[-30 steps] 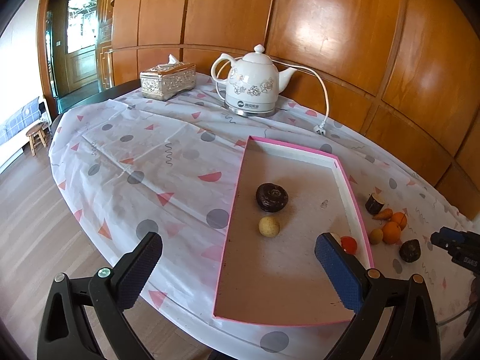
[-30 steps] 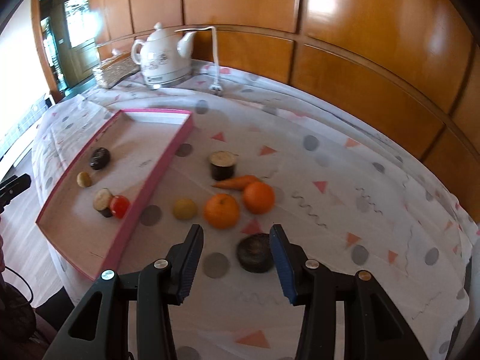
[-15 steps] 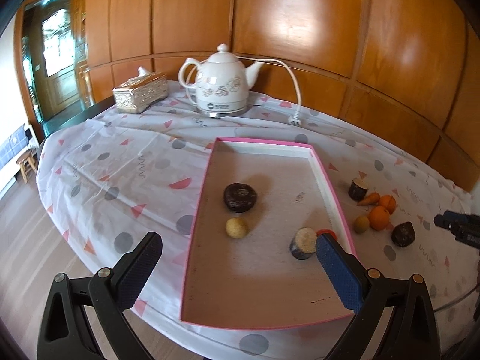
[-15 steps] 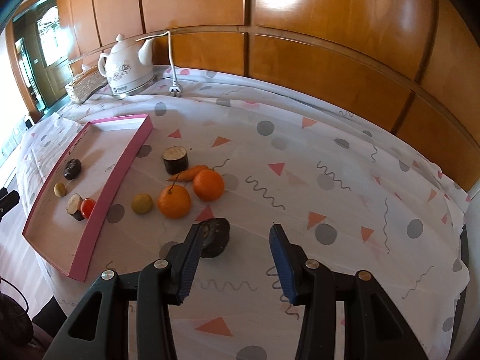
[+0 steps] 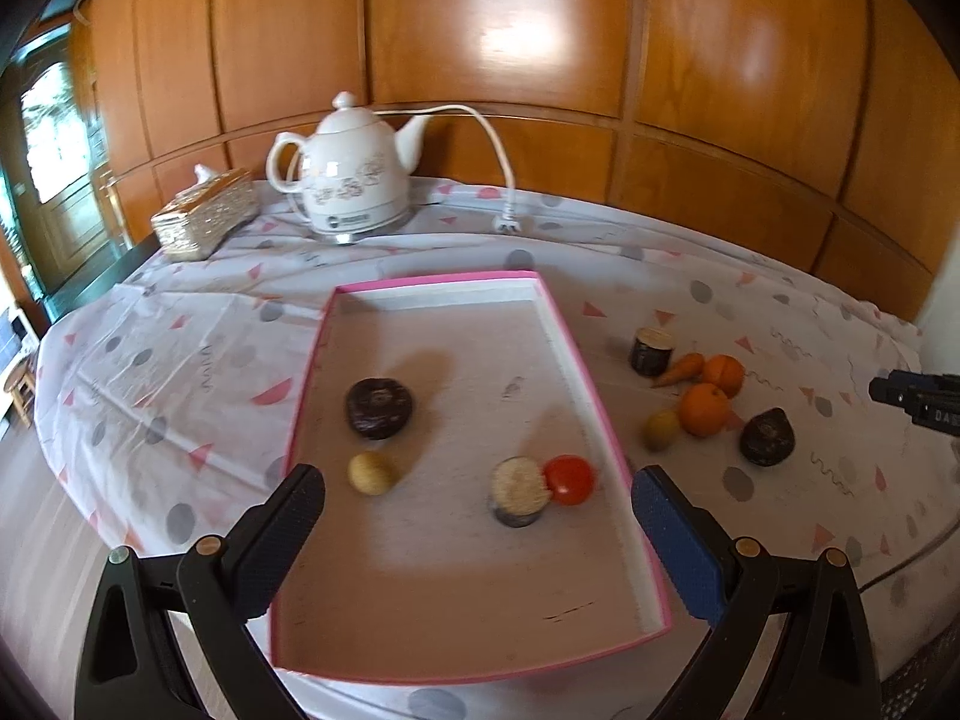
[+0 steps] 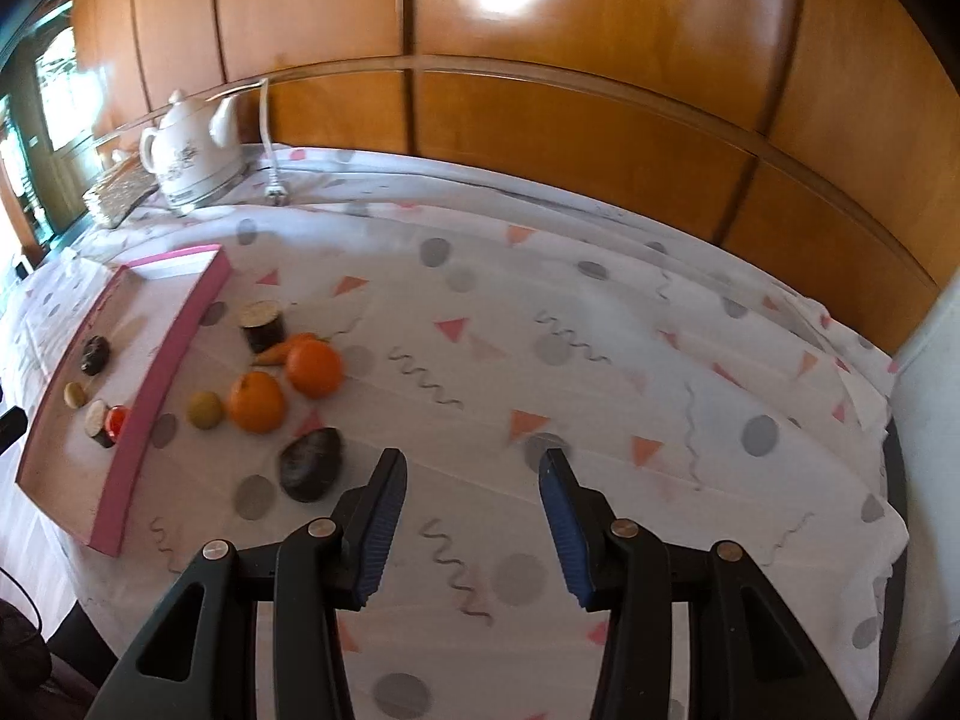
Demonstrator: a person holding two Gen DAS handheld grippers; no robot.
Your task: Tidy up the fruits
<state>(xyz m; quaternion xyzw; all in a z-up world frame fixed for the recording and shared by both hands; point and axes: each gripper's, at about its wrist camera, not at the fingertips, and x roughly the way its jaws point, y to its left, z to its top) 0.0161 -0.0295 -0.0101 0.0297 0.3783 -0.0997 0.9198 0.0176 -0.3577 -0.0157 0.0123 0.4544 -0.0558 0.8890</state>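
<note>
A pink-rimmed tray (image 5: 591,360) (image 6: 174,336) lies on the table. In it are a dark round fruit (image 5: 379,407), a small yellow ball (image 5: 372,472), a cut dark piece (image 5: 519,491) and a red tomato (image 5: 569,479). Right of the tray lie two oranges (image 5: 703,409) (image 6: 313,367), a carrot (image 5: 681,369), a yellow-green fruit (image 5: 661,429), a dark cylinder (image 5: 651,350) and a dark avocado-like fruit (image 5: 767,437) (image 6: 312,463). My left gripper (image 5: 477,504) is open and empty over the tray's near end. My right gripper (image 6: 471,489) is open and empty, right of the dark fruit.
A white kettle (image 5: 354,180) (image 6: 192,150) with cord and plug (image 5: 507,222) stands at the back. A tissue box (image 5: 204,216) sits left of it. Wood panelling backs the table. The patterned cloth (image 6: 600,360) covers the table to the right.
Both cameras swung right. The dark fruit that lay between my right fingers one second ago now lies left of them. The cut piece and tomato came into the left view.
</note>
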